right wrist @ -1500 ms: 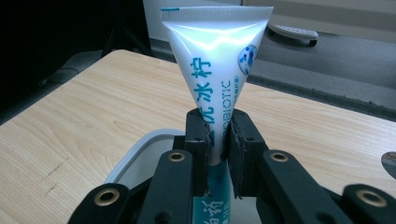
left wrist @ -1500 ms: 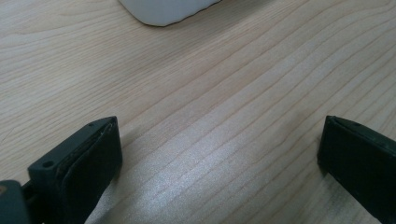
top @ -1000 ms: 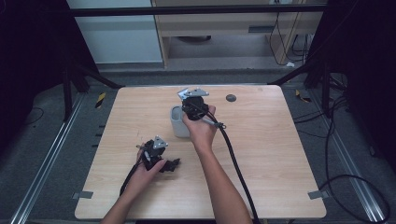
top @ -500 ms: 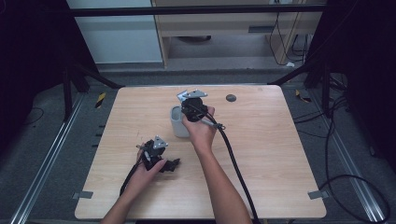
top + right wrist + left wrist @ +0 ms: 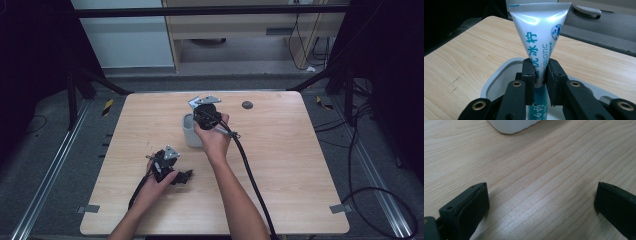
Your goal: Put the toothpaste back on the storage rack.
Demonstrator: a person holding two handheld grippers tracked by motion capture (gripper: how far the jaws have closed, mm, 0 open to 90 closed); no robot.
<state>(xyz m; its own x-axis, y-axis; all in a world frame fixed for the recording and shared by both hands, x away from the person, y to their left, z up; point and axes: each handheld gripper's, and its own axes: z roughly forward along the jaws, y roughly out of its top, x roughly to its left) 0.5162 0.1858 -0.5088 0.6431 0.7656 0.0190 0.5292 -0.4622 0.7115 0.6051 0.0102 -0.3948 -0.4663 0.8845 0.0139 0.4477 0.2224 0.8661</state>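
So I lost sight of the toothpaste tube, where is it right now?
In the right gripper view, the toothpaste tube stands crimped end up, pinched between the right gripper jaws directly over the white cup; on the high view that spot is mid-table.

Both grippers black: left gripper (image 5: pixel 167 167), right gripper (image 5: pixel 207 114), each topped by a grey three-cornered plate. Thick black cable (image 5: pixel 250 175) trails from the right one. Brass-ringed screw holes on its jaw links; forearms bare, no sleeves.
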